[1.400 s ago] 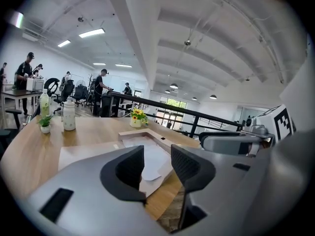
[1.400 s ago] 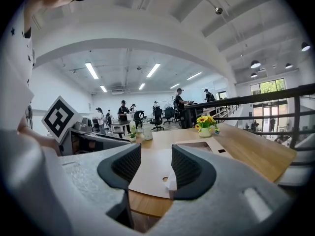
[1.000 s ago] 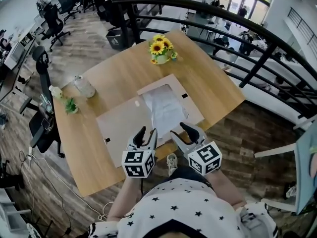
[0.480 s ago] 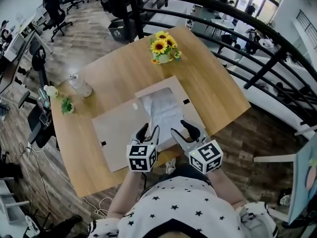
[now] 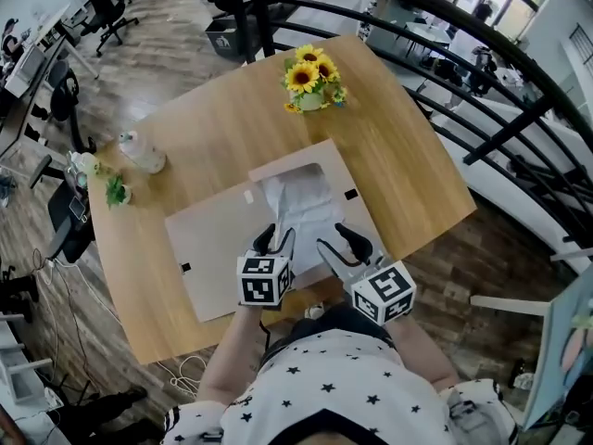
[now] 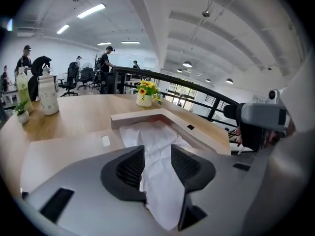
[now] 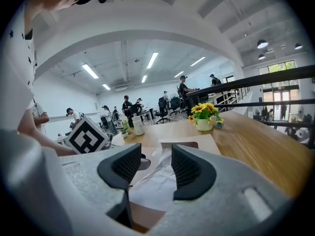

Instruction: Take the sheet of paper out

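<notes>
A crumpled white sheet of paper lies in a shallow beige cardboard box opened flat on the wooden table. My left gripper hovers over the near end of the sheet, jaws apart. In the left gripper view the paper runs down through the gap of the left gripper, inside the box's raised rim. My right gripper is open at the sheet's near right corner. In the right gripper view the paper shows beyond the parted jaws of the right gripper.
A pot of sunflowers stands at the table's far edge. A clear bottle and a small plant sit at the far left. A black railing runs past the right side. Office chairs and people are in the background.
Both grippers have edged forward toward the near end of the sheet, the left one coming over it. The paper and box have not moved.
</notes>
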{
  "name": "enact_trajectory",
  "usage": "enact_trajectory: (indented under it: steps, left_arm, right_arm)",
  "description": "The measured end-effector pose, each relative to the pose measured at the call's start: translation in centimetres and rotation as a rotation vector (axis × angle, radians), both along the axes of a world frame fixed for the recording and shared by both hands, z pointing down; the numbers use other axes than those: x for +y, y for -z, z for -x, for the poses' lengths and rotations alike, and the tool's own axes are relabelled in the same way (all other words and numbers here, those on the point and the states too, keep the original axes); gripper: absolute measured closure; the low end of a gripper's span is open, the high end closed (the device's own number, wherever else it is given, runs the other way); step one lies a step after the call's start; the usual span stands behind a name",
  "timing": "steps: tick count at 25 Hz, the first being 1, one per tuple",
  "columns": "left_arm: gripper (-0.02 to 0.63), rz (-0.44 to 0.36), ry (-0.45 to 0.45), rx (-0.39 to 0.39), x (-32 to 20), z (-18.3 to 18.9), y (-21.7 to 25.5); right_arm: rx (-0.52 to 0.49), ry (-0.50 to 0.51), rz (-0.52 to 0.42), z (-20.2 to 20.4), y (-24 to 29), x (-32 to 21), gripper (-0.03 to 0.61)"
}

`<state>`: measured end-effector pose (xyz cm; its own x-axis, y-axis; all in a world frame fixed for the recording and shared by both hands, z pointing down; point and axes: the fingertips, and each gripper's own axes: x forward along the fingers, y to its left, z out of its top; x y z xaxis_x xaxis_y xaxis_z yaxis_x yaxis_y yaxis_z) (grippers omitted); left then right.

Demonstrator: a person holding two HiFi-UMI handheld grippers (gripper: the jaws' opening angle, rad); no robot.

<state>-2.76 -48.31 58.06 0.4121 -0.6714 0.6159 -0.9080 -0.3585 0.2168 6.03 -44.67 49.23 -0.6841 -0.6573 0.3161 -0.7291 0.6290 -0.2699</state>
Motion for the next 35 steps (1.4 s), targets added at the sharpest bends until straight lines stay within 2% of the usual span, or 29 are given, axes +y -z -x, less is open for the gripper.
enact_trajectory:
  steps: [16, 24, 32, 35]
  left_arm:
    - [0.463, 0.144, 0.026, -0.068, -3.5, 0.7, -6.5]
    - [0.492, 0.194, 0.035, -0.118, -4.4, 1.3, -7.7]
    - [0.518, 0.184, 0.038, -0.168, -4.6, 1.6, -7.8]
    - [0.55, 0.169, 0.046, -0.179, -4.8, 1.8, -7.7]
  right_arm:
    - [0.008, 0.026, 0.067, -0.3, -2.6, -2.3, 0.4]
    - [0.005, 0.041, 0.075, 0.3, -3.1, -3.1, 0.4]
    - [-0.003, 0.041, 0.075, 0.6, -2.9, -2.5, 0.4]
    - [-0.001, 0.031, 0.075, 0.4, -2.8, -2.2, 0.4]
